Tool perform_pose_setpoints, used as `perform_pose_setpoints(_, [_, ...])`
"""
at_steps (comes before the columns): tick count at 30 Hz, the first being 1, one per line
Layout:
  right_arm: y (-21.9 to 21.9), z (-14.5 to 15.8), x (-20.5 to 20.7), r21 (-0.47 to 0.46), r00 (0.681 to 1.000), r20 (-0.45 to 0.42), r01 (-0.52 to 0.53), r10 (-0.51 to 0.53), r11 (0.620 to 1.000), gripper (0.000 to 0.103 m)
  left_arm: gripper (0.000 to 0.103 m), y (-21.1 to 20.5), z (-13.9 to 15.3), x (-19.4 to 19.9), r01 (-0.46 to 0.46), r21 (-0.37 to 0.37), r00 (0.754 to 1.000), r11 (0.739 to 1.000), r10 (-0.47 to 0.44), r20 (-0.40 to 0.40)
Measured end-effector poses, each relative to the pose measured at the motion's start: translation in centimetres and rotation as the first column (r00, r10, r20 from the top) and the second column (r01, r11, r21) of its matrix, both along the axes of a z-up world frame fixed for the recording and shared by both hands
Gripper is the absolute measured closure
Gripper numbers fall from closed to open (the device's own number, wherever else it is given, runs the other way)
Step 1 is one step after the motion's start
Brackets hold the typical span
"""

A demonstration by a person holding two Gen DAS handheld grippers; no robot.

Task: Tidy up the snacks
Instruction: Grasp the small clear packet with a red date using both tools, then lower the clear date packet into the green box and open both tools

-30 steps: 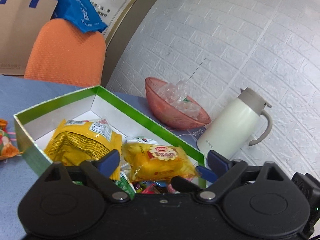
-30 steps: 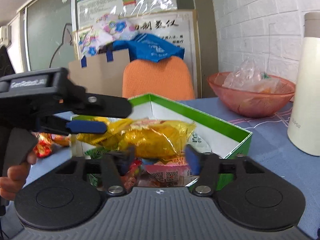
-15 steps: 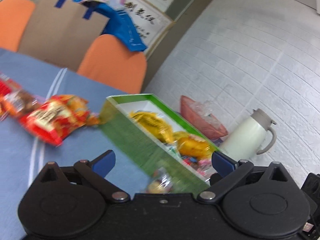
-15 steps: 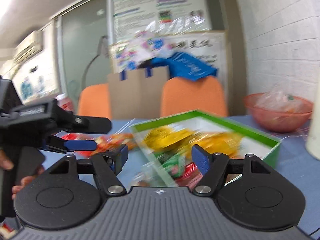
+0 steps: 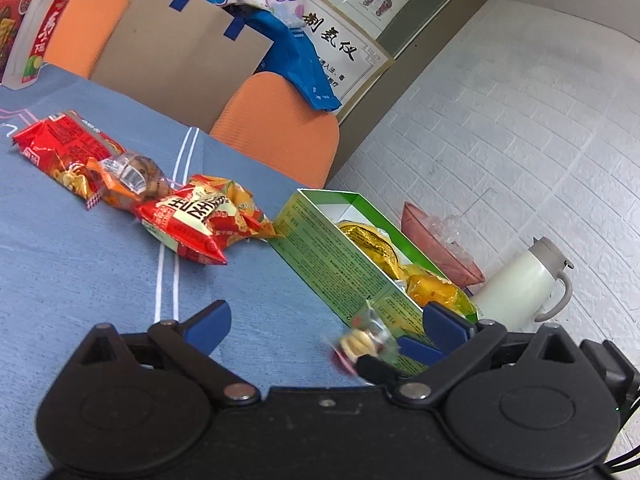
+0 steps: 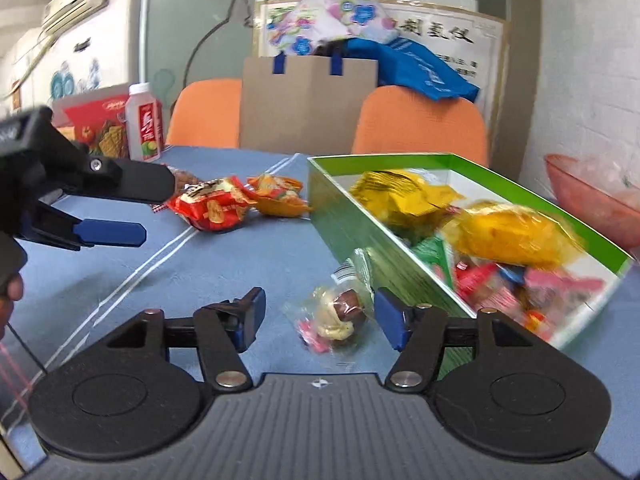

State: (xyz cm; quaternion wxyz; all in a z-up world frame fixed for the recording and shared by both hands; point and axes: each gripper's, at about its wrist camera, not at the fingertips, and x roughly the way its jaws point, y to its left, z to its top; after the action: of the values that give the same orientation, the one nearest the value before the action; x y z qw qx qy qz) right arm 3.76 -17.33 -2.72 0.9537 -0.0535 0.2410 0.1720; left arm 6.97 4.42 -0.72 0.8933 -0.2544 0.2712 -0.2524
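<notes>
right tongs [image 6: 320,320] open around clear-wrapped snack [image 6: 340,314], beside green box [image 6: 360,236]

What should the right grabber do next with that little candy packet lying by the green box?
Probably ease the right gripper forward and close on the clear packet. Its jaws stand open with the packet lying between them on the blue tablecloth, just outside the green box where other snacks already sit.

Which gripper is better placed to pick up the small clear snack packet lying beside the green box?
Right. The right gripper is open with the clear packet between its fingers; the left gripper is farther off.
</notes>
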Motion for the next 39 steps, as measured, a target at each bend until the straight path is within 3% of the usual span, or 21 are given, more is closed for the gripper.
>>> perform_pose_setpoints(2, [0.1,0.1,0.1,0.060,0.995,-0.026,-0.094,0.096,0.994,0.014,0.000,-0.1,0.1,0.2,0.006,0.004,1.000,1.000,-0.006,0.002])
perform_pose_setpoints(3, [0.0,0.2,-0.1,0.093,0.992,-0.029,-0.119,0.123,0.988,0.015,0.000,-0.1,0.1,0.4,0.010,0.007,1.000,1.000,-0.010,0.003])
perform_pose_setpoints(10, [-0.4,0.1,-0.1,0.065,0.999,-0.038,-0.025,0.028,0.998,0.012,0.000,-2.9,0.3,3.4,0.110,0.033,0.994,0.993,-0.110,-0.004])
perform_pose_setpoints(17, [-0.3,-0.8,1.4,0.081,0.997,-0.078,-0.013,0.019,0.997,0.012,0.000,-6.2,-1.0,5.6,0.218,0.079,0.974,0.973,-0.213,-0.072])
perform_pose_setpoints(19, [-0.3,-1.0,2.0,0.092,0.995,-0.098,-0.002,0.011,0.996,0.013,0.007,-6.6,-1.5,6.0,0.223,0.086,0.972,0.971,-0.215,-0.094])
perform_pose_setpoints(20, [-0.3,-1.1,2.3,0.099,0.994,-0.105,0.001,0.009,0.995,0.014,0.018,-6.7,-1.9,6.2,0.220,0.088,0.972,0.971,-0.211,-0.107])
perform_pose_setpoints(21, [-0.3,-1.2,2.6,0.105,0.994,-0.108,-0.002,0.014,0.994,0.015,0.039,-6.7,-2.2,6.4,0.214,0.088,0.972,0.973,-0.203,-0.121])
perform_pose_setpoints(22, [-0.3,-1.3,2.8,0.112,0.993,-0.114,-0.006,0.019,0.994,0.016,0.052,-6.8,-2.6,6.6,0.209,0.082,0.971,0.975,-0.197,-0.135])
perform_pose_setpoints(23, [-0.2,-1.5,3.0,0.119,0.992,-0.120,-0.009,0.024,0.993,0.024,0.062,-6.8,-2.9,6.7,0.203,0.078,0.971,0.976,-0.191,-0.143])
perform_pose_setpoints(26, [-0.6,-1.5,2.8,0.140,0.994,-0.105,-0.010,0.025,0.990,0.039,0.062,-6.9,-3.0,6.2,0.182,0.090,0.976,0.979,-0.168,-0.141])
perform_pose_setpoints(28, [-0.8,-1.3,2.1,0.132,0.996,-0.079,-0.023,0.034,0.991,0.042,0.062,-6.7,-2.8,5.7,0.180,0.073,0.976,0.981,-0.169,-0.136])
perform_pose_setpoints(34, [-1.2,1.0,0.3,0.112,0.999,0.025,-0.022,0.020,0.994,0.046,0.062,-7.7,0.5,3.9,0.175,0.089,0.984,0.980,-0.172,-0.041])
perform_pose_setpoints(39, [-2.7,3.6,-0.6,0.123,0.990,0.140,-0.002,-0.016,0.992,0.046,0.063,-9.4,3.8,3.6,0.205,0.100,0.976,0.974,-0.211,0.056])
